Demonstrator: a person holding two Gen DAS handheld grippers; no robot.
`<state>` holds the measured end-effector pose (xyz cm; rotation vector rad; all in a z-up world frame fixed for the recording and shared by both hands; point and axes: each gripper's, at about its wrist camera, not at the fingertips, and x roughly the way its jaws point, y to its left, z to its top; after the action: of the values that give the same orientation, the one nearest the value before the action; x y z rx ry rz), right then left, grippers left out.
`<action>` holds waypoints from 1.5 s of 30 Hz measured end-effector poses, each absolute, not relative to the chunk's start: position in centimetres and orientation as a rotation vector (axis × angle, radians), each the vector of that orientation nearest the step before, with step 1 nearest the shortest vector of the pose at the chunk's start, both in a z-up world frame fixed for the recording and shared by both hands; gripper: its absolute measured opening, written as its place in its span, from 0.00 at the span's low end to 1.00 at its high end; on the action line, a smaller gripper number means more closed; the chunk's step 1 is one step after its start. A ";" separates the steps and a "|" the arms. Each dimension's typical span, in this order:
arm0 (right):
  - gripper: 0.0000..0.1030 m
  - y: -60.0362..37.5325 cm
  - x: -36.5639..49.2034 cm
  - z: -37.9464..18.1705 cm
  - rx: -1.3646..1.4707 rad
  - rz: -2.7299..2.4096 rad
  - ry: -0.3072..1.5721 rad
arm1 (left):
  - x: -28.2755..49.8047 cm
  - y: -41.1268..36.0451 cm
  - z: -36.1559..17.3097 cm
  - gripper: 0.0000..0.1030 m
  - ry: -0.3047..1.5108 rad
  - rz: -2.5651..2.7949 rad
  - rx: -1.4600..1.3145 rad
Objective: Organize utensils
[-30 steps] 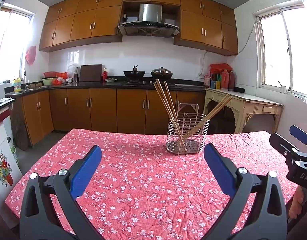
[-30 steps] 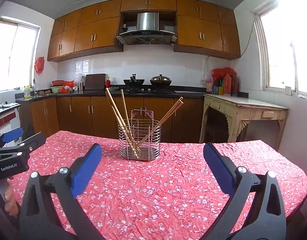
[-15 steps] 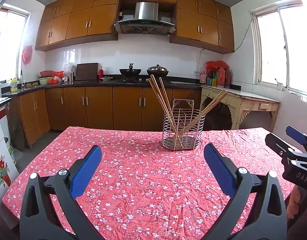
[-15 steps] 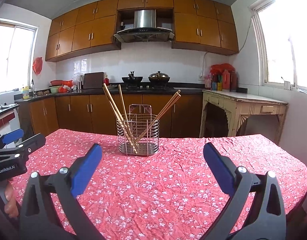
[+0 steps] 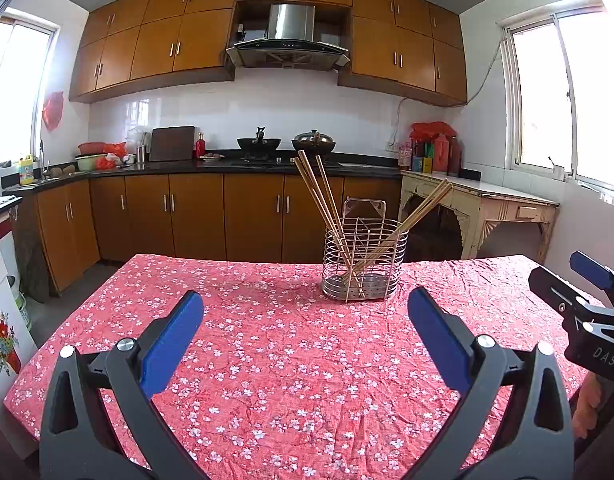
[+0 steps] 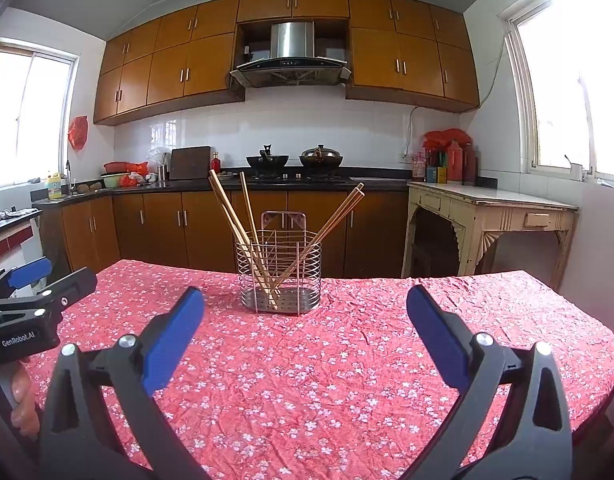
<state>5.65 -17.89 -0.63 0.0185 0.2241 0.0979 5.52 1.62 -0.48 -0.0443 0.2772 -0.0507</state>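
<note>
Left gripper: jaws spread wide, blue pads well apart, nothing between them. It hovers above the near-left part of the tabletop, which wears a red floral cloth, and points toward the far edge. Its body is also visible at the left margin of the right wrist view, a hand partly visible under it.

Centre: wire utensil holder stands upright near the far edge of the tabletop, roughly mid-width. Chopsticks stand inside it, one group leaning left, a pair leaning right. Judgement: the lean follows from long sticks resting on the rim of a short basket; a divider inside seems to keep the groups apart, though which compartment each occupies cannot be told.

Right gripper: likewise released and empty, held above the near-right part of the tabletop, well apart from the holder.

No loose utensils show on the cloth. Judgement: with both grippers empty and back from the holder, the sorting looks finished or nearly so.
</note>
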 end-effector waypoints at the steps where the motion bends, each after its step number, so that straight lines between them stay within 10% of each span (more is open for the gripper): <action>1: 0.96 -17.9 5.7 -0.6 0.019 0.099 0.224 | 5.5 1.6 -0.5 0.98 0.278 -0.050 -0.043; 45: 0.96 -17.9 5.8 -0.8 0.023 0.104 0.229 | 5.4 1.7 -0.3 0.98 0.276 -0.030 -0.053</action>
<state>5.79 -17.93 -0.81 0.0232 0.2292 0.1042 5.40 1.68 -0.27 -0.0533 0.2763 -0.0300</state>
